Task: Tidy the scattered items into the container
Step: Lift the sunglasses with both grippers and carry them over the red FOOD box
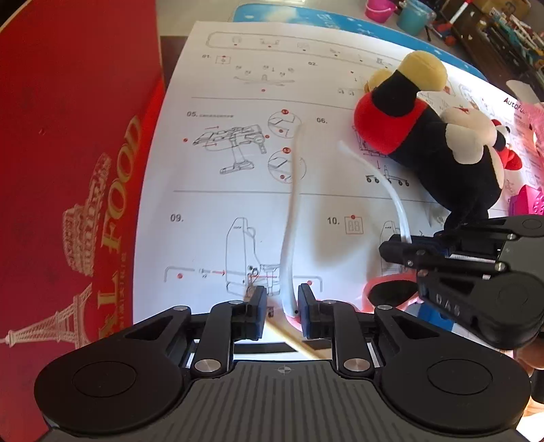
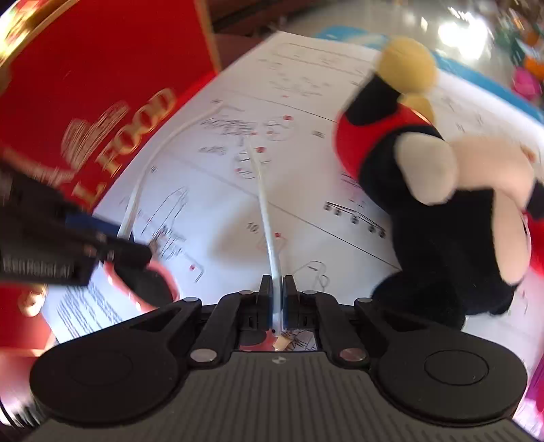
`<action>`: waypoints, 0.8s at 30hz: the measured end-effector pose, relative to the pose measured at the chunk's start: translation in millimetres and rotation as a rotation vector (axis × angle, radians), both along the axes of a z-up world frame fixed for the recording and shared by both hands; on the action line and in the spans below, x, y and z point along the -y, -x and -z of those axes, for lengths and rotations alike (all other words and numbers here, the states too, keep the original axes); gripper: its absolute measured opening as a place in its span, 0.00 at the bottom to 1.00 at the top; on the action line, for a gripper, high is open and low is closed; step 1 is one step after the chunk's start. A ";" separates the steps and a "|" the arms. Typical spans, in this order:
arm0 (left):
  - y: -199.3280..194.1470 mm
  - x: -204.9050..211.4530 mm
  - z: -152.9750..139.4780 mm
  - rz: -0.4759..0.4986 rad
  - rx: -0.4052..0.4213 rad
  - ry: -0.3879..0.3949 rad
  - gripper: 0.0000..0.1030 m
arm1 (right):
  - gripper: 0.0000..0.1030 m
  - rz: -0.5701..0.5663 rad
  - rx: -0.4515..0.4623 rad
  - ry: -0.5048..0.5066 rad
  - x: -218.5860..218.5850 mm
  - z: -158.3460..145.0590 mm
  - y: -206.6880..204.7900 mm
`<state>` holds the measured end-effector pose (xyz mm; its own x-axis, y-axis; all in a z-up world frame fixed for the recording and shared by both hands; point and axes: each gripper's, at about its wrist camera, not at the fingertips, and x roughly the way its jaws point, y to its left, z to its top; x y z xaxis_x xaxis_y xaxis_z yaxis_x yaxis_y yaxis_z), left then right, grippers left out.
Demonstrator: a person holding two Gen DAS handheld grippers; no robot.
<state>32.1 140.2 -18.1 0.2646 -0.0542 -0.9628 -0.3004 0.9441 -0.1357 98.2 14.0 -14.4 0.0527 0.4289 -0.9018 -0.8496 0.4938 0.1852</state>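
Note:
Two clear plastic tubes stick up from a pink object with a dark opening [image 1: 387,292]. My left gripper [image 1: 282,311] is open, its jaws either side of one tube [image 1: 292,210], which leans by the right pad. My right gripper [image 2: 277,292] is shut on the other tube [image 2: 265,204]; it also shows in the left wrist view [image 1: 421,250]. A black, red and cream plush toy [image 1: 438,136] lies on the instruction sheet [image 1: 238,170] to the right; it also shows in the right wrist view [image 2: 438,190]. The red "FOOD" box [image 1: 74,153] stands at the left.
A wooden stick [image 1: 292,340] lies under my left gripper. Pink items [image 1: 527,200] sit at the right edge. Pink and teal buckets [image 1: 397,12] and cluttered shelves stand far behind. A blue mat [image 1: 306,15] lies under the sheet.

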 end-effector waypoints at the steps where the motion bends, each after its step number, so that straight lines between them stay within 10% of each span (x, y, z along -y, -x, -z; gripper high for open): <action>1: -4.3 1.5 1.4 0.003 -0.004 -0.006 0.13 | 0.06 0.006 0.007 0.002 -0.3 -0.4 -1.6; 10: -25.5 9.3 14.8 0.035 -0.050 -0.100 0.10 | 0.24 -0.001 0.050 0.023 4.2 -6.7 2.5; 15: -27.9 13.6 25.3 0.053 -0.080 -0.138 0.38 | 0.38 0.018 0.043 0.021 8.0 -6.2 1.8; 24: -26.5 18.4 25.2 0.079 -0.089 -0.172 0.24 | 0.36 0.021 -0.001 0.020 12.1 -8.2 4.9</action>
